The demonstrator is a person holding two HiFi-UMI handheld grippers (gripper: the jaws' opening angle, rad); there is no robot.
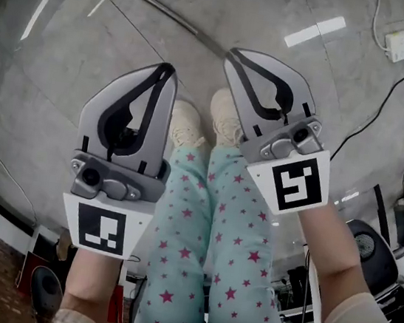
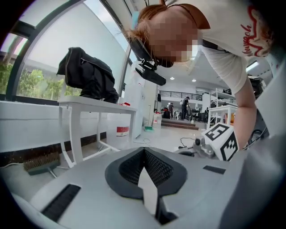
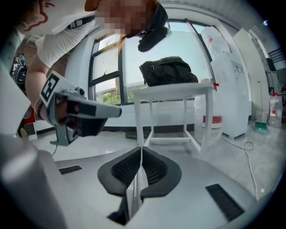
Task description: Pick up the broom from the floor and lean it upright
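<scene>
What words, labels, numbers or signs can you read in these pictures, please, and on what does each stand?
No text is legible.
Red script on the person's white shirt: turned and cut off, unreadable.
Red band on the white container: too small to read.
Marker cubes: black-and-white patterns only, no words.

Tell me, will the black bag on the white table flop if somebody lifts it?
Probably floppy: the black bag slumps in soft folds on the white table. Pushed, it would likely slide or crumple, not roll, since it sits lumpy and wide.
</scene>
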